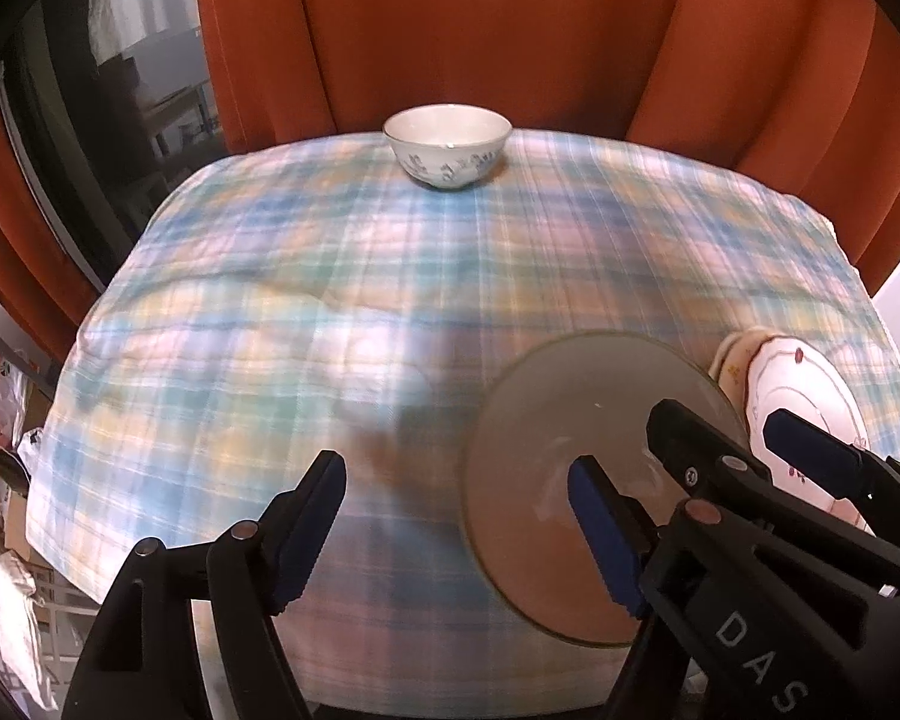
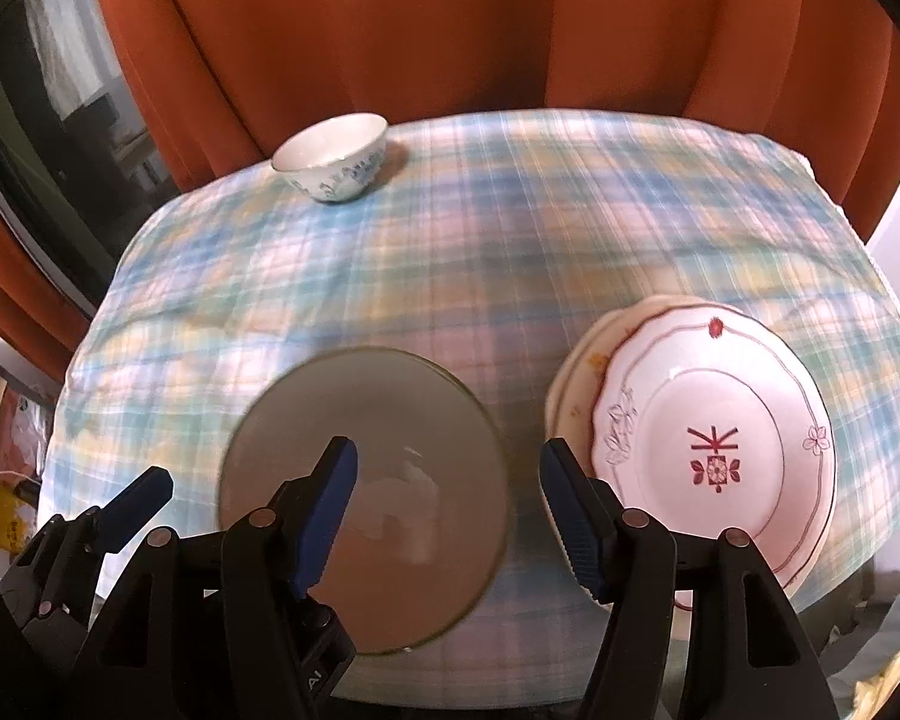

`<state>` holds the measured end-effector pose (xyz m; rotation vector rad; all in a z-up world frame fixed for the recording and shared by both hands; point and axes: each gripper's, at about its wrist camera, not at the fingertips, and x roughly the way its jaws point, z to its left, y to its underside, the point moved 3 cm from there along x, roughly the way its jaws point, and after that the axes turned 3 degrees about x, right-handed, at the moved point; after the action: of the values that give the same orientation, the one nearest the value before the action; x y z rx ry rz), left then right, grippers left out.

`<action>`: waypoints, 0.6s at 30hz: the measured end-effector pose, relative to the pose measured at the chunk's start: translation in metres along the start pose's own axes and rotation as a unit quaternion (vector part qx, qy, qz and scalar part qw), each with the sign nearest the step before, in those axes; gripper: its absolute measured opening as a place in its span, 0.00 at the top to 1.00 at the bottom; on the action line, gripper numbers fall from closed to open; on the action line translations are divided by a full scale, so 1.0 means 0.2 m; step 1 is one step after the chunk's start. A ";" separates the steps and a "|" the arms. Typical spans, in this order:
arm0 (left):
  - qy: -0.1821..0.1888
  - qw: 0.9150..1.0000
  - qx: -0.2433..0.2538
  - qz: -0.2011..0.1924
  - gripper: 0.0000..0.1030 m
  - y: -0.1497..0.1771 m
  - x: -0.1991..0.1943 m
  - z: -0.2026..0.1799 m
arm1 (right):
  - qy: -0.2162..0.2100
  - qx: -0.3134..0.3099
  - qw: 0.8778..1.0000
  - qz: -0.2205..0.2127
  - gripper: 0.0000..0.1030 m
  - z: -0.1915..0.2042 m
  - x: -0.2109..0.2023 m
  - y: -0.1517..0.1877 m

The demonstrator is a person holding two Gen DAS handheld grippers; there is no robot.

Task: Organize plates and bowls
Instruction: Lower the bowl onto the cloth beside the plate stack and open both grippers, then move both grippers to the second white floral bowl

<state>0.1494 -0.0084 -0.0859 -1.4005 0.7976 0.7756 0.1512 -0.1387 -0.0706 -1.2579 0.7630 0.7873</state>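
A round clear glass plate (image 1: pixel 570 408) (image 2: pixel 390 408) lies flat on the plaid tablecloth near the front edge. My left gripper (image 1: pixel 453 480) stands open over its left rim, and my right gripper (image 2: pixel 448 456) stands open over its right rim. No pad presses on the glass. In the left wrist view my right gripper (image 1: pixel 720 420) reaches in from the right. A stack of white plates (image 2: pixel 714 438) (image 1: pixel 810 384) with red decoration sits just right of the glass plate. A white bowl (image 1: pixel 447 144) (image 2: pixel 333 156) with blue flowers stands at the far edge.
The table (image 1: pixel 330 300) wears a blue, yellow and pink plaid cloth. Orange curtains (image 1: pixel 480 30) hang close behind the table's far edge, with a dark window (image 1: pixel 120 90) to the left. Bags and boxes (image 1: pixel 0 480) crowd the floor at the left.
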 end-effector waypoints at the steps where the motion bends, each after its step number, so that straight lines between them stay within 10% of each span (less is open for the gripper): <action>1: 0.002 1.000 0.000 0.000 0.24 -0.01 -0.01 0.02 | 0.002 -0.001 1.000 -0.003 0.34 0.02 0.00 -0.01; 18: 0.007 0.998 0.040 -0.054 0.24 -0.39 -0.09 0.25 | 0.035 0.018 0.997 -0.065 0.30 0.31 -0.12 -0.30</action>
<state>0.2063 0.0388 -0.0282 -1.3676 0.7500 0.6440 0.1940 -0.0886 -0.0102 -1.2950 0.7411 0.6253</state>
